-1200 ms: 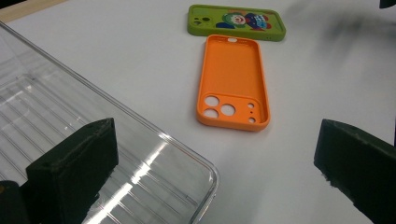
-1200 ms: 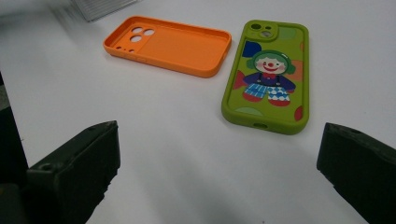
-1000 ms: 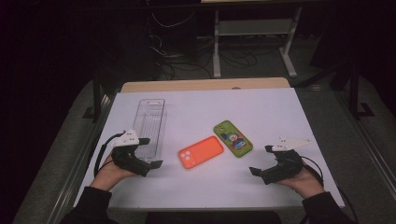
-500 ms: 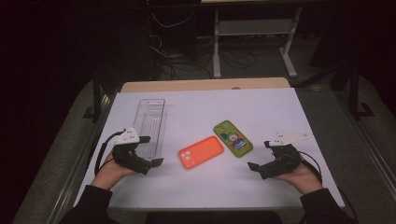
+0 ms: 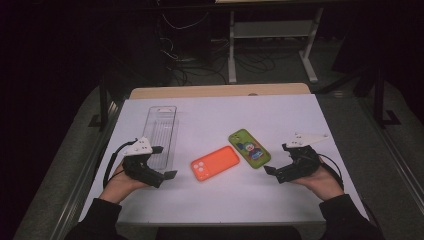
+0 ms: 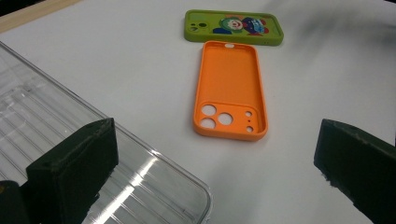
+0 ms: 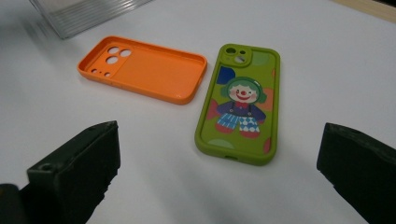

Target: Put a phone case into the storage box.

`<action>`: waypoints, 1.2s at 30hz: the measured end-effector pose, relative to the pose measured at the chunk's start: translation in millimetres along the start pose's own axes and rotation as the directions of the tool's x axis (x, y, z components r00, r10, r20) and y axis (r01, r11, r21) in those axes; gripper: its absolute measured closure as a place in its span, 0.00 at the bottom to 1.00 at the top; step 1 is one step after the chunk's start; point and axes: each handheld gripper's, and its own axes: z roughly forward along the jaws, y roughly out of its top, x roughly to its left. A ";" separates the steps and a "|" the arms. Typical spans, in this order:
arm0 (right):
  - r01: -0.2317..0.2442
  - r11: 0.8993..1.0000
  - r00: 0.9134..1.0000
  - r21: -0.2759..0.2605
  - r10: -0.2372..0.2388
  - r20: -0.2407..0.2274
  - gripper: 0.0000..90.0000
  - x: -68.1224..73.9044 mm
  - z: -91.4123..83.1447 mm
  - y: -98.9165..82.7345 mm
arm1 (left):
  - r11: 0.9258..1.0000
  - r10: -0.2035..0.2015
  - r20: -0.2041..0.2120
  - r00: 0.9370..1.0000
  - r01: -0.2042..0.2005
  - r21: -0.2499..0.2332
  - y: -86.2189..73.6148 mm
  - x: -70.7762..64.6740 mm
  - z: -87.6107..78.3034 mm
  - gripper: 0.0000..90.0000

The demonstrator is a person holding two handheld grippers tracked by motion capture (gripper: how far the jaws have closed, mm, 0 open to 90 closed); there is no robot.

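White tabletop (image 5: 300,115) before you holds a thin orange silicone phone case (image 6: 231,91), probably light and floppy, so pinch its long rim, both grippers' jaws standing wide apart.

Clear tray (image 6: 70,140) cut off by frame edge, left gripper view

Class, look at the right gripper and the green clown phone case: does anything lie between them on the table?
Nothing visible does. The right gripper, jaws open, faces the green case across bare white table; the orange case lies off to one side.
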 end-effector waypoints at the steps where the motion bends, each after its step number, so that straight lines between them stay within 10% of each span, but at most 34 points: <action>1: 0.002 1.000 1.000 0.001 -0.002 -0.001 0.00 -0.2 0.4 1.3 | 1.000 0.005 0.000 1.000 -0.005 -0.003 0.2 0.1 0.3 0.00; 36: -0.065 0.998 0.998 0.004 0.065 0.013 0.02 -26.8 38.6 66.8 | 1.000 -0.009 0.001 1.000 0.009 -0.009 -1.6 1.7 -4.0 0.00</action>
